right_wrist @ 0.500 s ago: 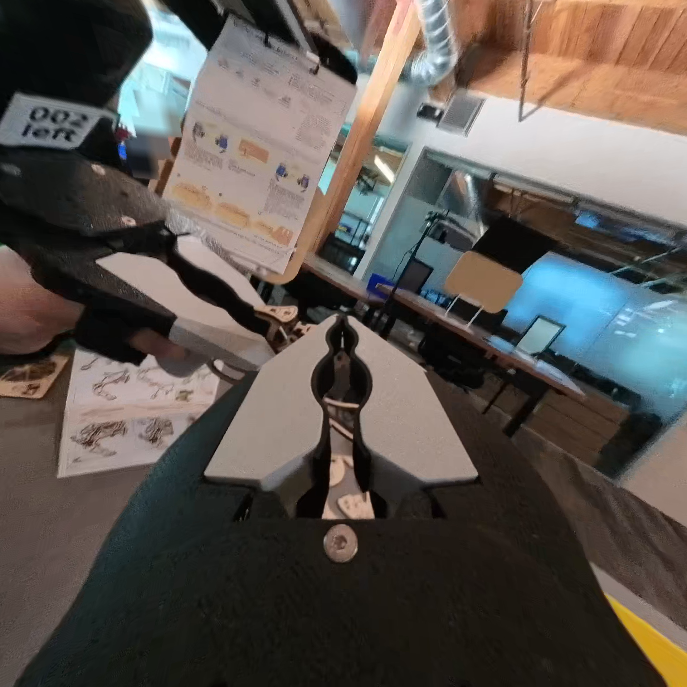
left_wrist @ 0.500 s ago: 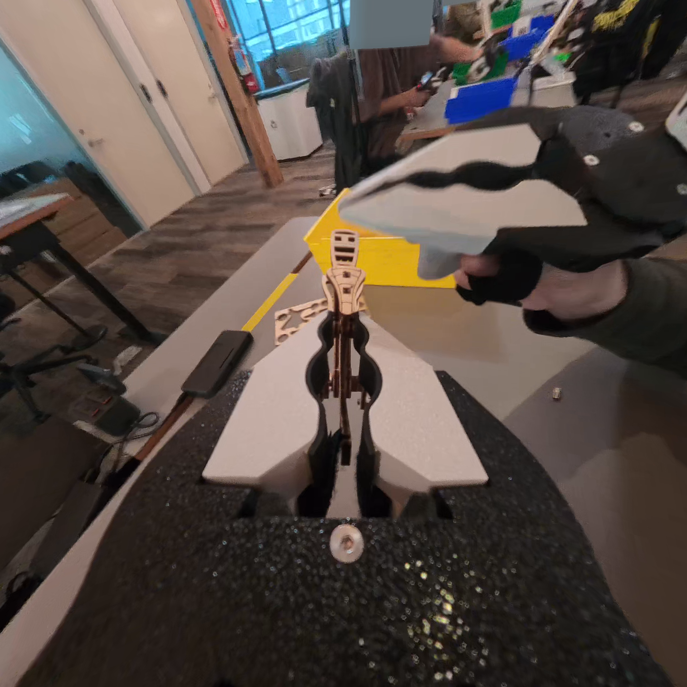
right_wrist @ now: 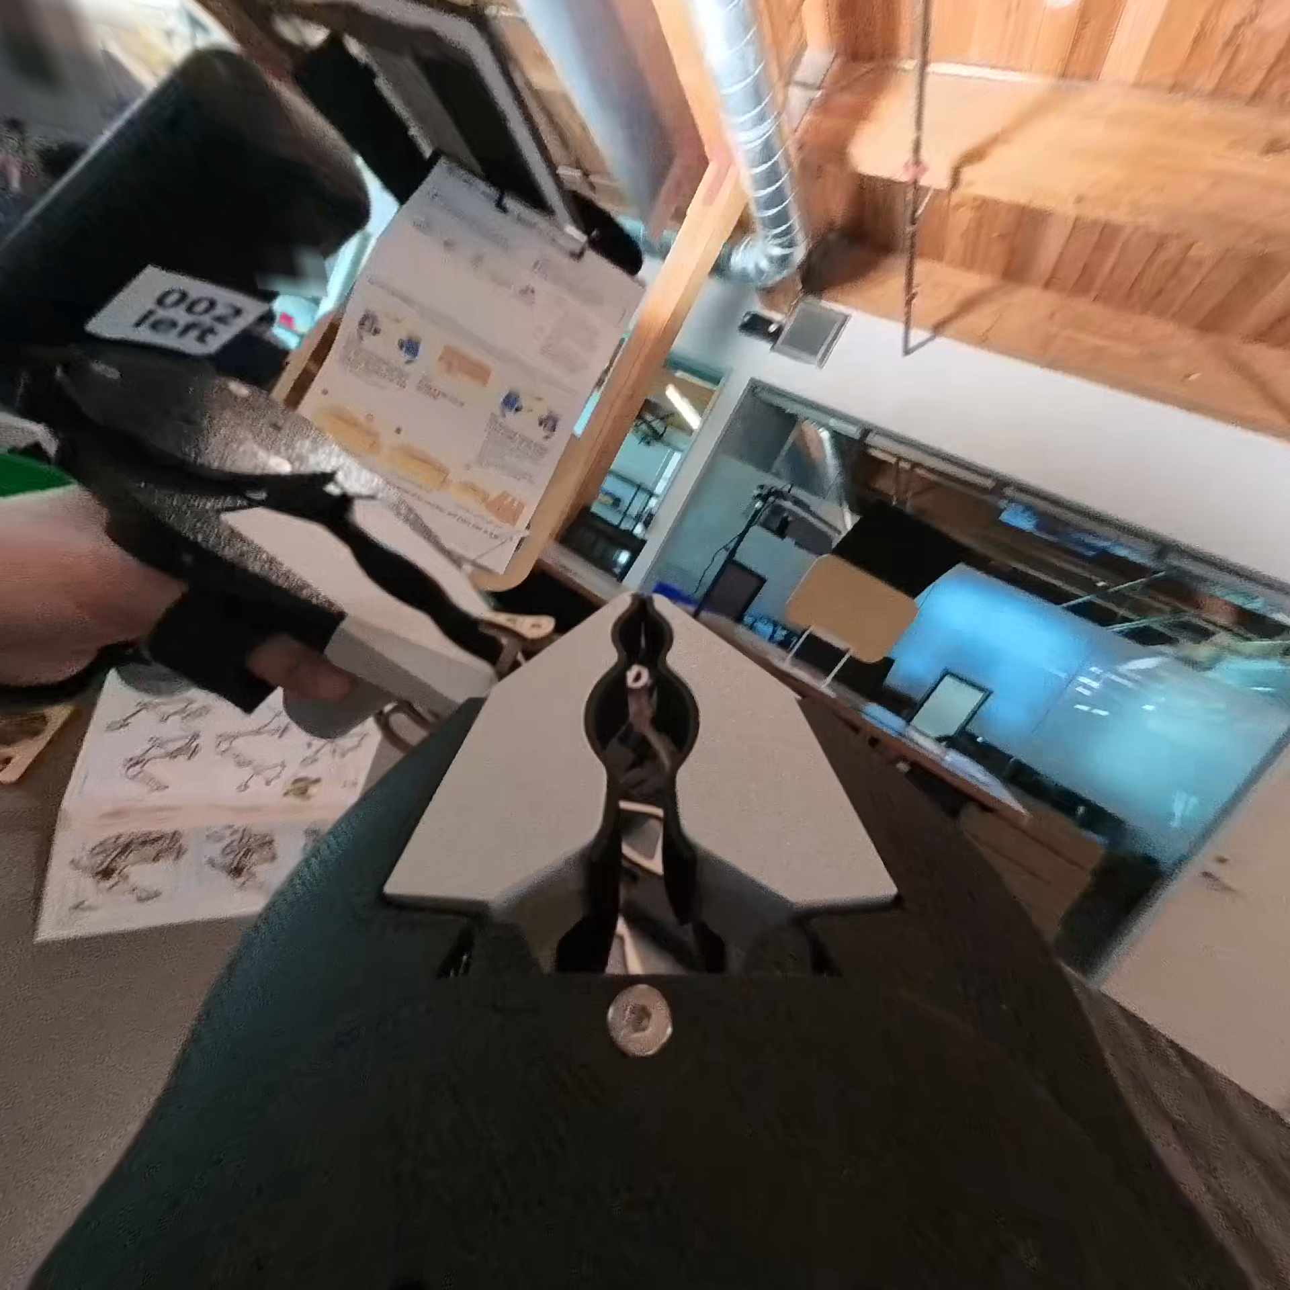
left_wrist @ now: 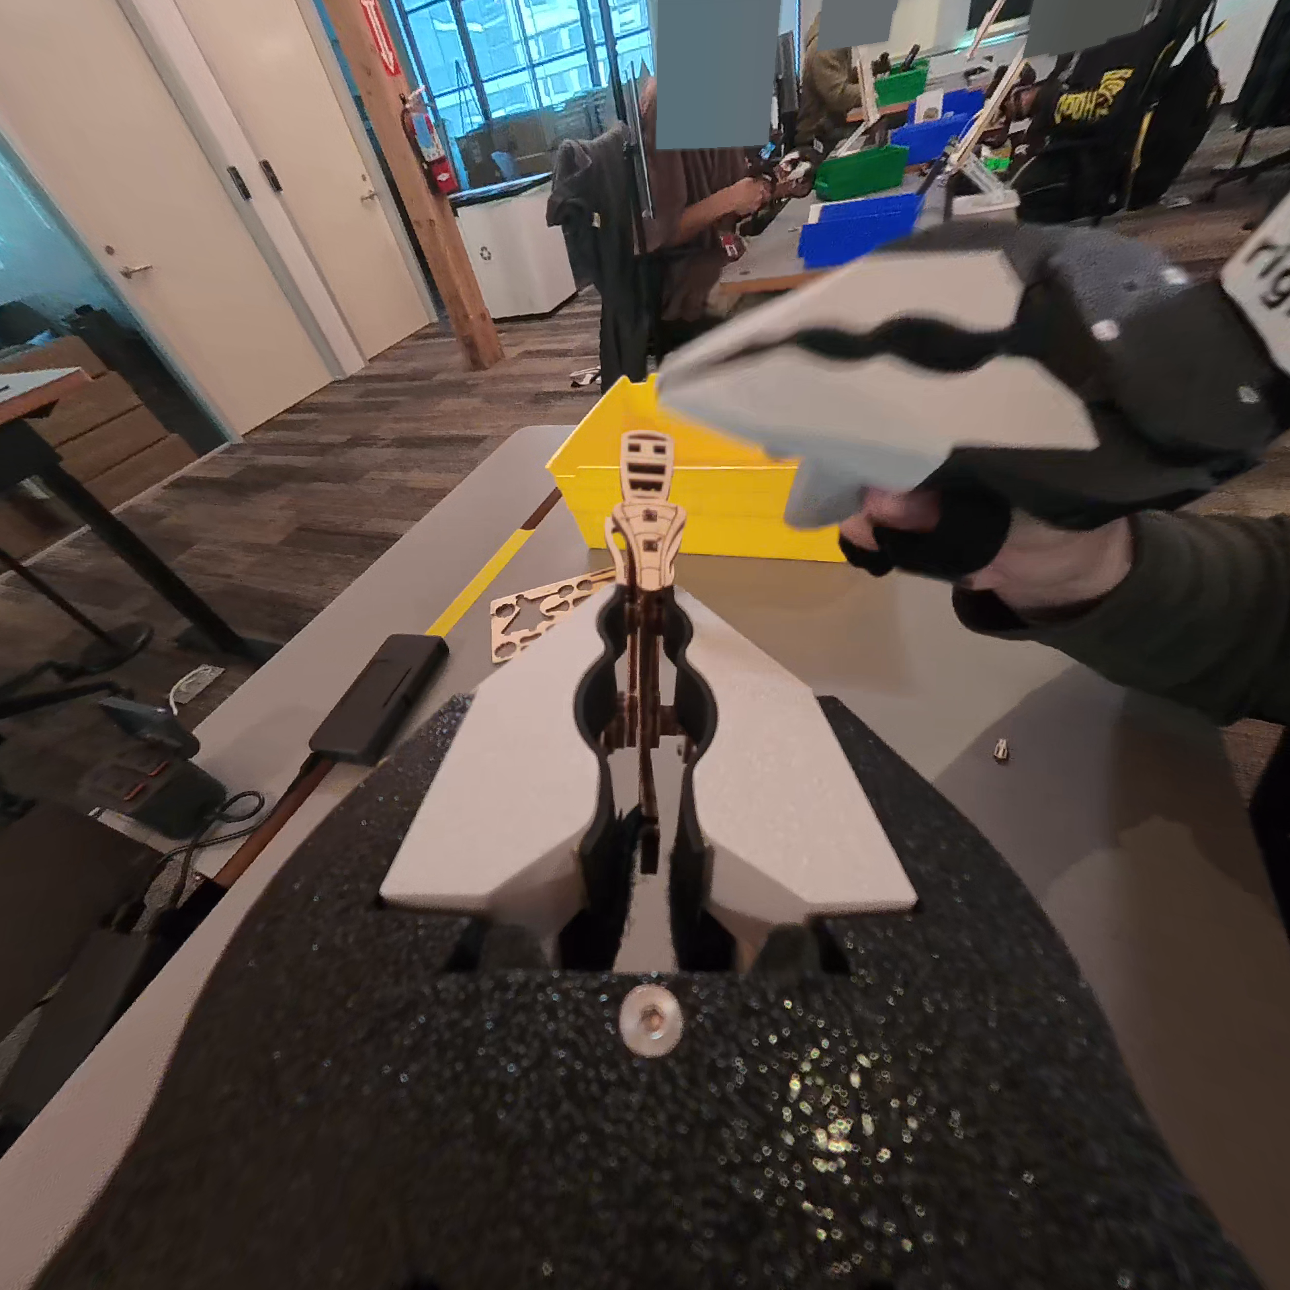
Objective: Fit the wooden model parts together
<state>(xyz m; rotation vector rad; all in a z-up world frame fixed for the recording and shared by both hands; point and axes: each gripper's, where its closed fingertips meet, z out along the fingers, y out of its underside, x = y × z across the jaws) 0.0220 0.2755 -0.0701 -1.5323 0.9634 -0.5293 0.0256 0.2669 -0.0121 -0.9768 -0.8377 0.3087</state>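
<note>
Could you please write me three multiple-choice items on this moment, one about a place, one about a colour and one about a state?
1. Where does the cut-out wooden sheet lie?
A. inside the bin
B. flat on the table, left of the left gripper's fingers
C. on the floor

2. What colour is the bin behind the wooden model part?
A. yellow
B. red
C. white

3. What is the left gripper doing?
A. open and empty
B. lying on the table
C. shut on the wooden model part

Key: 1 B, the sheet rests on the grey table near the fingers; 2 A, its walls are plainly yellow; 3 C, the part stands upright, clamped between the fingers, its top sticking out past the tips.
</note>
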